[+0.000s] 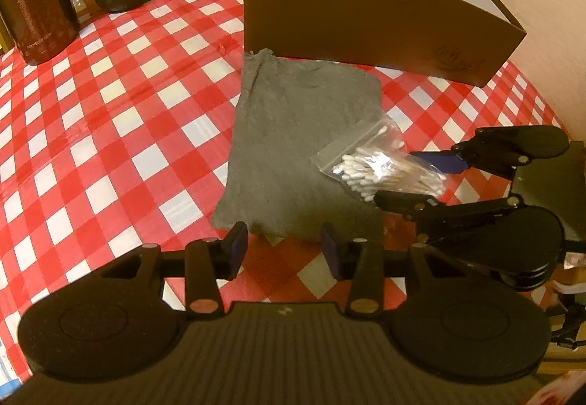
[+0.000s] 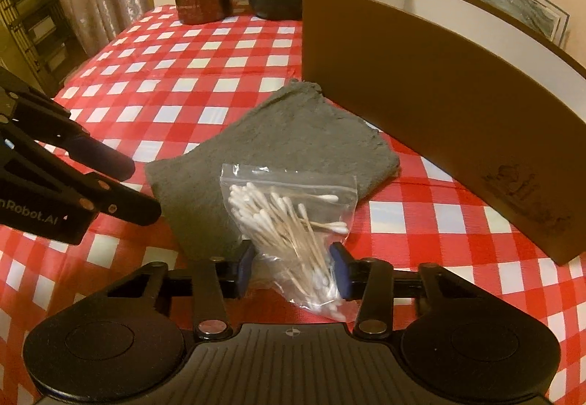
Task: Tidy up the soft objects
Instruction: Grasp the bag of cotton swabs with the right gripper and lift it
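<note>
Two grippers out: right gripper [image 2: 292, 267] pinches the swab bag [image 2: 293, 218] for lifting off the towel [image 2: 293, 133]; left gripper [image 1: 285, 249] waits, jaws apart, box [image 2: 421, 104] near.

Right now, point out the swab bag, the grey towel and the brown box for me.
swab bag [image 2: 289, 218], right wrist view, on the bundled swabs mid-bag.
grey towel [image 1: 293, 133], left wrist view, on its flat middle.
brown box [image 2: 421, 93], right wrist view, on its near outer wall.
</note>
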Demonstrator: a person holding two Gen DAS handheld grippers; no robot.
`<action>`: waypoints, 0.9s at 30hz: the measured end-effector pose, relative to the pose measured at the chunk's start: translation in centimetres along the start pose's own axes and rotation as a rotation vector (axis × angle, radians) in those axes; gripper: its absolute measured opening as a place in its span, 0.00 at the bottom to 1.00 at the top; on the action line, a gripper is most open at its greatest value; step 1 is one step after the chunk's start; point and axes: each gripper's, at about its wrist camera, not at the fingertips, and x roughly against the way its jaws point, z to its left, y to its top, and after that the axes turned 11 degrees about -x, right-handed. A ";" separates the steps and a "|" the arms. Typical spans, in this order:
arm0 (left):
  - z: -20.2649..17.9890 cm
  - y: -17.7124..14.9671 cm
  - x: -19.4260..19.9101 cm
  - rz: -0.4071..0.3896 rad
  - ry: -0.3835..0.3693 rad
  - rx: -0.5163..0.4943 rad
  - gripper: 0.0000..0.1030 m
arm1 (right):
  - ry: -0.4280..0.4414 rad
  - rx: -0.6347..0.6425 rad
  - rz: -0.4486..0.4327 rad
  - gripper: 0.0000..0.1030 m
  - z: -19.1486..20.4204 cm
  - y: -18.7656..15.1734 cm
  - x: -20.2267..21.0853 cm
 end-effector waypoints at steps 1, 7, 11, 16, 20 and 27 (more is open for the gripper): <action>0.1 0.0 0.0 -0.004 -0.001 -0.002 0.42 | -0.001 0.001 -0.006 0.41 0.0 0.0 0.2; 0.6 0.4 -0.3 -0.030 -0.005 -0.012 0.49 | -0.020 -0.073 -0.034 0.27 -0.7 0.2 1.4; 0.8 0.7 -0.8 -0.037 -0.013 -0.026 0.58 | -0.051 -0.164 -0.065 0.27 -2.2 0.3 2.5; 1.2 0.5 -1.5 -0.030 -0.013 -0.034 0.58 | -0.079 -0.231 -0.068 0.27 -3.9 -0.1 3.6; 2.6 0.5 -2.1 -0.029 -0.040 0.011 0.59 | -0.099 -0.287 -0.059 0.27 -4.8 -1.0 4.2; 3.7 0.8 -4.2 -0.008 -0.097 0.070 0.63 | -0.168 -0.278 -0.011 0.27 -4.3 -1.8 3.4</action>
